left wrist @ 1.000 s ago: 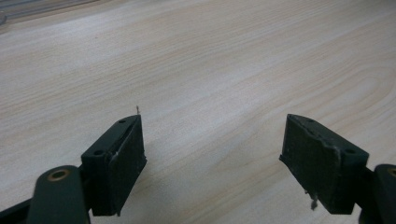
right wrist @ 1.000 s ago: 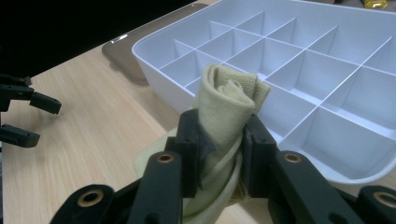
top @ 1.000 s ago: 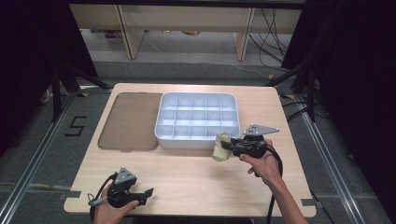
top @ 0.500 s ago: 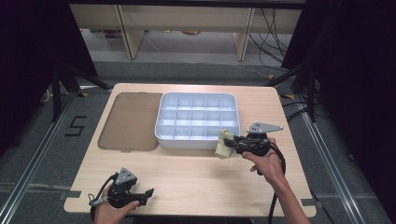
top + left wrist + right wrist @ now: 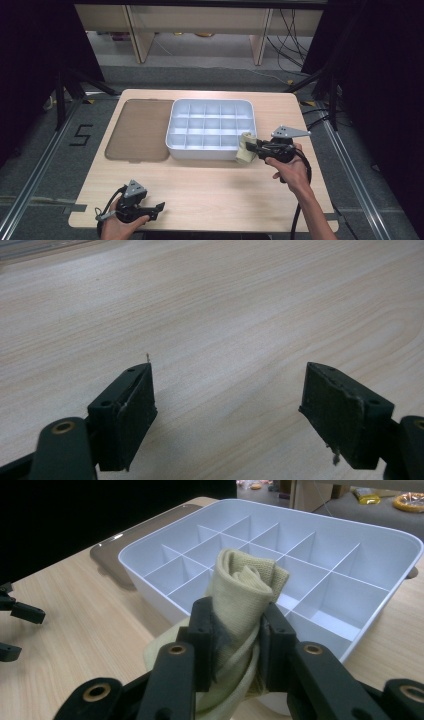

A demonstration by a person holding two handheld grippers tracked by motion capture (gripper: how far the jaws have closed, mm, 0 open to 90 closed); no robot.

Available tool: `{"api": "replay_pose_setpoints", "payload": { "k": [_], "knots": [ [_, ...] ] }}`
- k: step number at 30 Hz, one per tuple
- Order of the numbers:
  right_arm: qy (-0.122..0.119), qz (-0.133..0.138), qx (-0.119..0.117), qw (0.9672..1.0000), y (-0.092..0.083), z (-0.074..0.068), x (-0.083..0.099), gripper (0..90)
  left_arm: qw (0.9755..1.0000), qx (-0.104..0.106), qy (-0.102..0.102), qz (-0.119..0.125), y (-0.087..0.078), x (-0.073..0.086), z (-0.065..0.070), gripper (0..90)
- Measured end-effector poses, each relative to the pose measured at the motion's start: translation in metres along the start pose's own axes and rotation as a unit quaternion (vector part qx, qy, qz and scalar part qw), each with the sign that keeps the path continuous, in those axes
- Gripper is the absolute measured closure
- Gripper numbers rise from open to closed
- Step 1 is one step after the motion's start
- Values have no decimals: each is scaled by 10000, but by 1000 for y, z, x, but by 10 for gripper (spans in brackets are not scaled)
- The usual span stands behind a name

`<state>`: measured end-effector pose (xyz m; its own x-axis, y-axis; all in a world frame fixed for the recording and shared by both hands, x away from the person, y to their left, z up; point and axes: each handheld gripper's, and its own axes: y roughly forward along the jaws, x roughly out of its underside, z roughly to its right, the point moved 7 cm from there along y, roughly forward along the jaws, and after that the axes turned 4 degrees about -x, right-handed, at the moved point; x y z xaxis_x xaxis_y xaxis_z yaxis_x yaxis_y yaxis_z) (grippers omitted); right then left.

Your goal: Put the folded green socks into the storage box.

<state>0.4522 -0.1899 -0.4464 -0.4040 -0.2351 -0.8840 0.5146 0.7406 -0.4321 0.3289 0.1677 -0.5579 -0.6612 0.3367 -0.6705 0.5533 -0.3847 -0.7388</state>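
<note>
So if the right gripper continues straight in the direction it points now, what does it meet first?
Most likely the white divided tray. The right gripper, its jaws shut on a rolled beige cloth, points at the tray's near wall, so the cloth would touch there first, unless it is high enough to pass over the rim.

The left tongs [image 5: 159, 206] are held low at the near left corner, gripped from behind by the left hand [image 5: 117, 227], with their jaws set wide apart and nothing between them. The right tongs [image 5: 251, 149] are held level by the right hand [image 5: 290, 167], pointed leftward, the forearm stretched forward, the jaws clamped.
</note>
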Motion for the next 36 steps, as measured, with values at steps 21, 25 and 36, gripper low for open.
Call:
{"api": "replay_pose_setpoints", "payload": {
  "k": [21, 25, 36],
  "knots": [
    [110, 28, 273, 9996, -4, 16, -9, 721, 10000, -18, 38, 5, 0, 0, 0, 210],
    [73, 73, 342, 9994, -2, 21, -9, 721, 10000, -14, 60, -4, 0, 0, 1, 210],
    [-203, 170, 542, 9982, -2, 29, -21, 721, 10000, -7, 68, -16, 0, 0, 2, 210]
  ]
}}
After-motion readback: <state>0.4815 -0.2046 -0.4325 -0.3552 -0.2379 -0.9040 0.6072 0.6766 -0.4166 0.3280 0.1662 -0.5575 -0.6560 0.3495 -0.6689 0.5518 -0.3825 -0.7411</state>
